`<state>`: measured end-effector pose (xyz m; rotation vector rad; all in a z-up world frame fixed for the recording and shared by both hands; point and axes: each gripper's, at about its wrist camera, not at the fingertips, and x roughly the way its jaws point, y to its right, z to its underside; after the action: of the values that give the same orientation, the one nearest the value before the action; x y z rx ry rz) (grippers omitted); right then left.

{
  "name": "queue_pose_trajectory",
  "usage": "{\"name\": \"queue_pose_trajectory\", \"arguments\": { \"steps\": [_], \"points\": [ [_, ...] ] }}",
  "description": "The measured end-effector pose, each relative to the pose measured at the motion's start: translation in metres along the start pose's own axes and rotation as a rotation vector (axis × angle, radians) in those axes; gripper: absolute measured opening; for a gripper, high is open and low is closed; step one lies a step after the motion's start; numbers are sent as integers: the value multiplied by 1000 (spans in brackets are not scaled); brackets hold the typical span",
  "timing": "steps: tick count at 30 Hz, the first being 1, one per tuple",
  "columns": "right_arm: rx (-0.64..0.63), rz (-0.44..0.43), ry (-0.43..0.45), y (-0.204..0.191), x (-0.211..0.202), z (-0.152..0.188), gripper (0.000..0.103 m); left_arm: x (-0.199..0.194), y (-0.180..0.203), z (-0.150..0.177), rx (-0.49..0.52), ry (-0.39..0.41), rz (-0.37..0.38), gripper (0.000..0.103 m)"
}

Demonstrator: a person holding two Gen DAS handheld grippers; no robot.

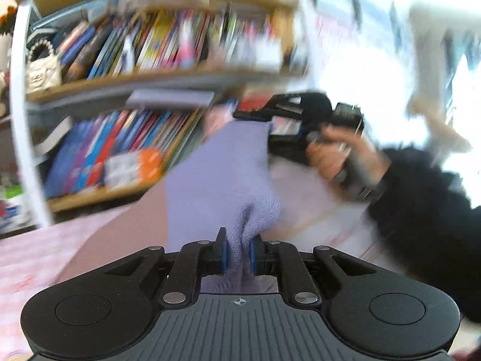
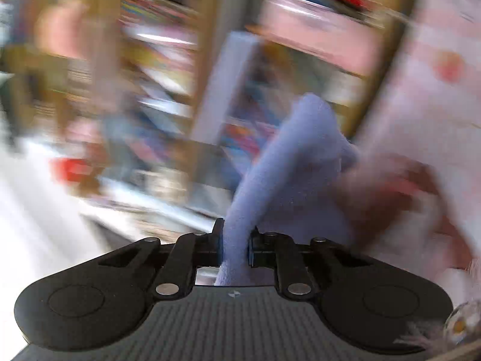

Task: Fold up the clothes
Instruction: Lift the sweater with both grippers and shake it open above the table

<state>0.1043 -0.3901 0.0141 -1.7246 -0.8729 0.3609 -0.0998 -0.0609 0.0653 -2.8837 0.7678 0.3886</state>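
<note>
Lilac garment (image 1: 222, 174) pinched in both hand-held grippers, left (image 1: 239, 251) and right (image 2: 235, 248) (held aloft, stretched for folding).

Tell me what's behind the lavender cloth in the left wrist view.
Behind the lavender cloth stands a bookshelf of colourful books; the right gripper holds its far end. The cloth hides the shelf's lower right part.

**A lived-in home room with books**

A wooden bookshelf (image 1: 156, 75) crammed with bright, thin children's books (image 1: 168, 42) fills the background. A small white handbag (image 1: 42, 66) with a bead handle sits on one shelf. Pink checked cloth (image 1: 33, 258) covers the surface.
</note>
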Motion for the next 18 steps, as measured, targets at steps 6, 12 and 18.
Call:
{"name": "queue_pose_trajectory", "arguments": {
  "steps": [6, 12, 18],
  "points": [
    [-306, -276, 32, -146, 30, -24, 13, -38, -33, -27, -112, 230, 95, 13],
    [-432, -117, -167, -151, 138, 17, 21, -51, -71, -21, -213, 267, 62, 20],
    [-384, 325, -470, -4, 228, 104, 21, -30, -101, 33, -219, -35, -240, 28]
  ]
}}
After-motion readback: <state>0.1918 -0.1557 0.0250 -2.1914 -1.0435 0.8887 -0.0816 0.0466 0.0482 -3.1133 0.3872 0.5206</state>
